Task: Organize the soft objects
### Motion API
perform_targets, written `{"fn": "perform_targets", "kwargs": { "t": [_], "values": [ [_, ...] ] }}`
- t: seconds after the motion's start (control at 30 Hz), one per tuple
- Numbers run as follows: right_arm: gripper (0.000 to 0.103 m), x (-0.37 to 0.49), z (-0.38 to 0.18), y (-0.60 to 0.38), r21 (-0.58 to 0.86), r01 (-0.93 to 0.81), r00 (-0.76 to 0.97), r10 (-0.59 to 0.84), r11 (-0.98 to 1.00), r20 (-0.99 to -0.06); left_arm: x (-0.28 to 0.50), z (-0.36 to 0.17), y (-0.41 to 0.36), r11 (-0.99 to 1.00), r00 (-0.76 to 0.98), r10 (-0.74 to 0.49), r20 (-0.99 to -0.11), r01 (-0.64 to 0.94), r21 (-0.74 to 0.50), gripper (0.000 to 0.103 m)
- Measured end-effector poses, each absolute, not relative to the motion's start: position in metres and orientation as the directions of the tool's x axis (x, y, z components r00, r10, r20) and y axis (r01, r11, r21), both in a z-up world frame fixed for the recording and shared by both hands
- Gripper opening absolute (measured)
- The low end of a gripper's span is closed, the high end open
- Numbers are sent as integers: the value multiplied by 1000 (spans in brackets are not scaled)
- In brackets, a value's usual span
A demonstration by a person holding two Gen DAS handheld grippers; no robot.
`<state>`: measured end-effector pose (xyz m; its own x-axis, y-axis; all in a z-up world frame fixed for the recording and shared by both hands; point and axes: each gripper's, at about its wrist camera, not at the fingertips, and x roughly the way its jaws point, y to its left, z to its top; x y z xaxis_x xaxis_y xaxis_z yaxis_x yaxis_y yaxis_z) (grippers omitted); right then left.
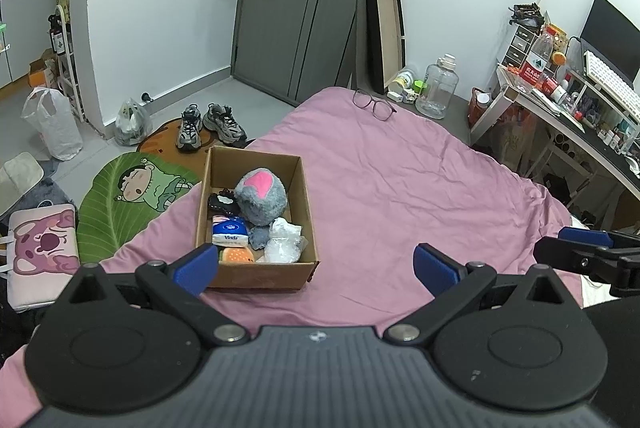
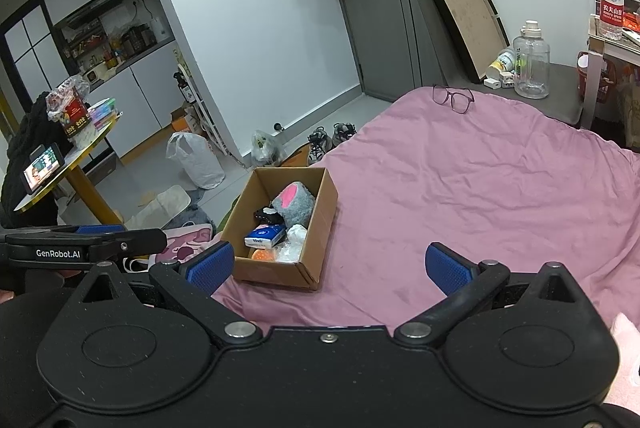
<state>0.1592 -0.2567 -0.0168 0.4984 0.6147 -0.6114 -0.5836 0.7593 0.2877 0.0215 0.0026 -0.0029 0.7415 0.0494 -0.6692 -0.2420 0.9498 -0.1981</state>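
A cardboard box (image 1: 308, 220) stands on the pink bedspread (image 1: 400, 179) near the bed's left edge. It holds a grey plush with a pink patch (image 1: 260, 197), a blue tissue pack (image 1: 230, 232), an orange soft toy (image 1: 238, 255), a crumpled white plastic bag (image 1: 284, 244) and a small black item (image 1: 220, 201). The box also shows in the right wrist view (image 2: 320, 211). My left gripper (image 1: 316, 266) is open and empty, just short of the box. My right gripper (image 2: 328, 266) is open and empty, to the right of the box over the bedspread.
Glasses (image 1: 374, 104) lie at the bed's far end. Sneakers (image 1: 210, 125), plastic bags (image 1: 50, 123) and a green leaf mat (image 1: 132, 195) lie on the floor to the left. A cluttered desk (image 1: 568, 107) stands at the right. A big clear jug (image 1: 438, 87) stands by the door.
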Motion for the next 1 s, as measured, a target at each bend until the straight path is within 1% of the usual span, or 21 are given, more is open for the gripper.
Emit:
{"fn": "perform_targets", "kwargs": {
  "t": [0.33, 0.63, 1.0],
  "values": [
    [103, 160, -19, -257, 293, -582, 497, 617, 758, -610, 23, -9, -1, 950, 736, 59, -675, -248, -188, 103],
    [103, 160, -22, -258, 294, -586, 492, 620, 755, -611, 23, -11, -4, 944, 726, 97, -681, -284, -169, 103],
    [103, 158, -26, -256, 318, -581, 483, 632, 749, -606, 24, -13, -4, 945, 721, 93, -686, -281, -167, 103]
  ]
}}
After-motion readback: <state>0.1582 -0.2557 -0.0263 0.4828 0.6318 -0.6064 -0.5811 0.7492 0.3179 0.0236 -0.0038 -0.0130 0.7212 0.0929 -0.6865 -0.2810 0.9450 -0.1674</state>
